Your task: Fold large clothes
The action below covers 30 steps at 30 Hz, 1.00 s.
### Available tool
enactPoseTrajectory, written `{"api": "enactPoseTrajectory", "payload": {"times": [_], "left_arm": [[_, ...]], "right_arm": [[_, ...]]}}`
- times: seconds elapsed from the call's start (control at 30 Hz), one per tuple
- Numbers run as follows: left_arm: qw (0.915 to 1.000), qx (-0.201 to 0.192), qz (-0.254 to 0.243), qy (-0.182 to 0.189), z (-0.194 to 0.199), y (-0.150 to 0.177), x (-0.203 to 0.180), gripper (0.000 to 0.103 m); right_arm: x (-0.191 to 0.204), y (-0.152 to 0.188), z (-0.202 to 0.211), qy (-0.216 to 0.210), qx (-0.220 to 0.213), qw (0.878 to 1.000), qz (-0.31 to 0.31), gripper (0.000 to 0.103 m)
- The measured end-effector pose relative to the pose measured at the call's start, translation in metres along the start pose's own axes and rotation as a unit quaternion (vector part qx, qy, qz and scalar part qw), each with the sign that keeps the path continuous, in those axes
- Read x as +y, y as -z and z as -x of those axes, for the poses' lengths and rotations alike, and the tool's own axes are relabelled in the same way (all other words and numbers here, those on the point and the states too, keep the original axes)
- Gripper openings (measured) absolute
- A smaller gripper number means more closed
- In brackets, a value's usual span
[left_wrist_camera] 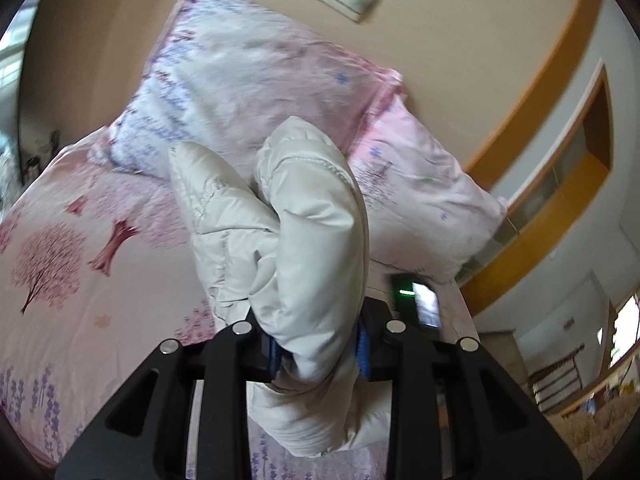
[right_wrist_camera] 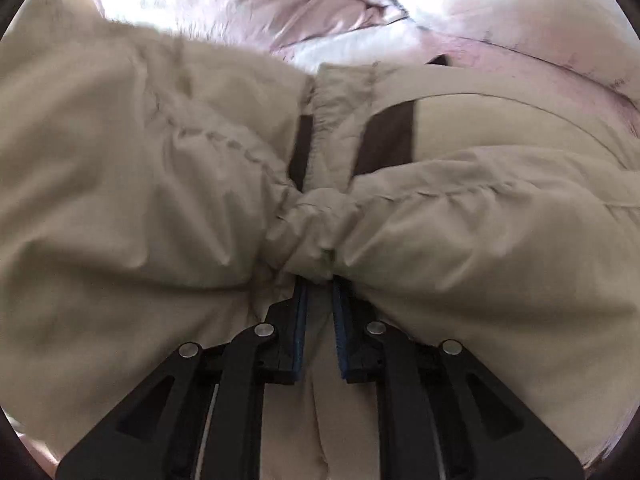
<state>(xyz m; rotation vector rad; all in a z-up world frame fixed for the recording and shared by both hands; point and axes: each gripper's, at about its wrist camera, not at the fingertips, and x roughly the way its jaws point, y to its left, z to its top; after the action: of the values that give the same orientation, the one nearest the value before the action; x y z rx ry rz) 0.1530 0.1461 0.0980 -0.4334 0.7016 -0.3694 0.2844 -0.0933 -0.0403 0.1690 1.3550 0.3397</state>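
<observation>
Holding the puffy jacket (left_wrist_camera: 304,248) in the air, the left claw (left_wrist_camera: 318,350) is closed on a thick roll of its pale padded fabric, and the blue pads (left_wrist_camera: 362,346) press into the filling from both sides. The jacket hangs above the bed (left_wrist_camera: 60,240), which has a sheet with pink trees, and two pillows (left_wrist_camera: 248,68) lean against the beige wall (left_wrist_camera: 440,60) behind it. A small dark device with a green light (left_wrist_camera: 416,296) lies near the edge of the bed, just beside the hanging fabric. In the right wrist view the right claw (right_wrist_camera: 320,280) is also closed, and it pinches a small gathered bunch of the same jacket (right_wrist_camera: 140,200) near a seam, where dark strips (right_wrist_camera: 386,140) show between the beige panels. The fabric fills almost the whole of this view, so I cannot tell which part of the jacket this is. I think the two grips are taken apart from each other so that the garment can be spread or laid flat before a fold is made. Because the padding is thick and slippery, a deep bite like the left one probably holds better than a pinch at the edge. The folding seems to be at an early stage, since the jacket looks bunched and no neat fold is visible.
</observation>
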Motion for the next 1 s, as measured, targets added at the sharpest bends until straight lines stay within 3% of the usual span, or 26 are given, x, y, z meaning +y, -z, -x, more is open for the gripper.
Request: {"api": "enactPoseTrajectory", "payload": {"times": [0.07, 0.13, 0.2, 0.33, 0.5, 0.63, 0.77, 0.87, 1.0], "left_arm": [[0.9998, 0.004, -0.020, 0.009, -0.005, 0.002, -0.013, 0.030], [0.9987, 0.008, -0.044, 0.024, -0.010, 0.004, -0.030, 0.030], [0.9967, 0.014, -0.069, 0.039, -0.015, 0.007, -0.047, 0.032], [0.9910, 0.031, -0.110, 0.069, -0.028, 0.014, -0.078, 0.033], [0.9823, 0.065, -0.138, 0.109, -0.053, 0.024, -0.110, 0.035], [0.9717, 0.105, -0.163, 0.135, -0.081, 0.040, -0.138, 0.036], [0.9583, 0.149, -0.190, 0.153, -0.112, 0.063, -0.165, 0.037], [0.9474, 0.175, -0.212, 0.163, -0.131, 0.081, -0.185, 0.037], [0.9350, 0.205, -0.232, 0.173, -0.156, 0.101, -0.202, 0.038]], "right_arm": [[0.005, -0.006, -0.006, 0.001, 0.003, 1.000, 0.017, 0.014], [-0.004, -0.009, 0.000, -0.030, 0.004, 1.000, 0.007, 0.014], [-0.025, -0.005, 0.024, -0.066, -0.021, 0.997, -0.022, 0.015], [-0.072, 0.005, 0.083, -0.094, -0.097, 0.988, -0.079, 0.042], [-0.126, 0.018, 0.128, -0.064, -0.152, 0.977, -0.134, 0.049], [-0.174, 0.028, 0.144, -0.049, -0.168, 0.966, -0.189, 0.050], [-0.208, 0.037, 0.168, -0.060, -0.187, 0.955, -0.224, 0.050], [-0.221, 0.047, 0.194, -0.075, -0.201, 0.952, -0.219, 0.050], [-0.217, 0.037, 0.222, -0.111, -0.202, 0.958, -0.170, 0.053]]}}
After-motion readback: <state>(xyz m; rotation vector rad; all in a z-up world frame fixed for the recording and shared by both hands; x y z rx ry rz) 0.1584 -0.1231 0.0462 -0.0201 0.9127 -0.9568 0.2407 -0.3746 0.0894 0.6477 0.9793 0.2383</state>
